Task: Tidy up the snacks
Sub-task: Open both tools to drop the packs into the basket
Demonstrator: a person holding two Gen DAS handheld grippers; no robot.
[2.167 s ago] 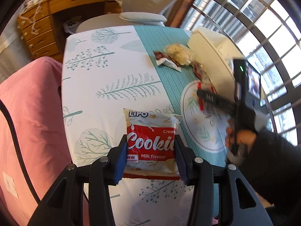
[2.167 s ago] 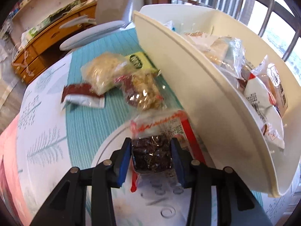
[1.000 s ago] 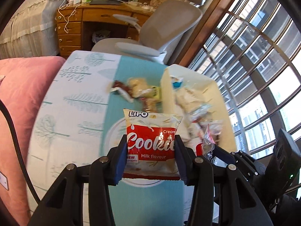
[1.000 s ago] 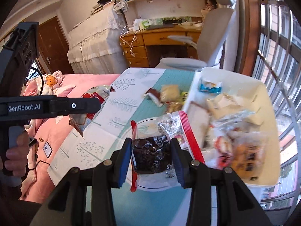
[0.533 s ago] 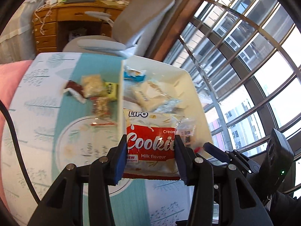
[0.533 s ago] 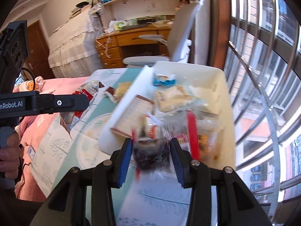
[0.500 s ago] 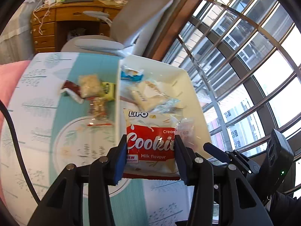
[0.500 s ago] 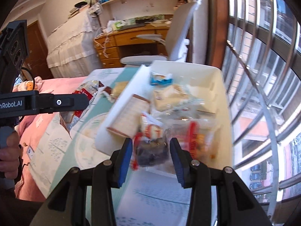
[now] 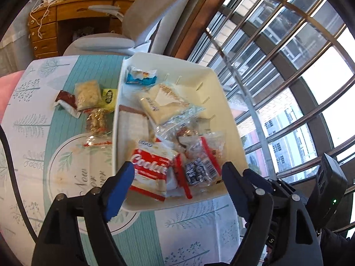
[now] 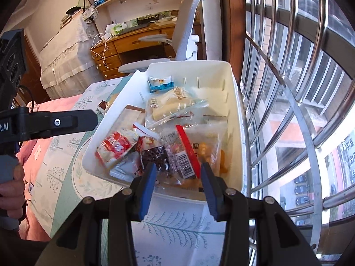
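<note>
Lying in the white bin [image 9: 230, 119], the red-and-white cookie packet [image 9: 153, 173] now sits just ahead of my left gripper [image 9: 177, 184], a little toward its left jaw, no longer pinched as it was half a second ago. Those jaws now stand wide apart with nothing between them. Beside the packet, toward the right jaw, lies the clear bag with the red strip and dark pieces [image 9: 199, 168]. From the right wrist view that same bag [image 10: 175, 155] rests in the bin's near corner, just beyond my right gripper [image 10: 176, 177], whose jaws have also parted and hold nothing; a moment ago they were closed on it. So both snacks have just been dropped into the bin, on top of the packets already there, including a blue-and-white wrapper [image 9: 141, 78] at the far end and a pale sandwich-style pack [image 9: 162, 104] in the middle.

Further out, to the left of my left jaws, four or so snacks wait on the worktop [image 9: 66, 177] beside the bin: a brown wrapper [image 9: 66, 102], a bag of pale crumbly pieces [image 9: 86, 95], a yellow-green packet [image 9: 108, 97] and a clear bag of nuts [image 9: 96, 122]. I judge the task partly done, with these the likely next pickups. Beyond the worktop are a grey office chair [image 9: 150, 17] and a wooden desk [image 9: 73, 15].
</note>
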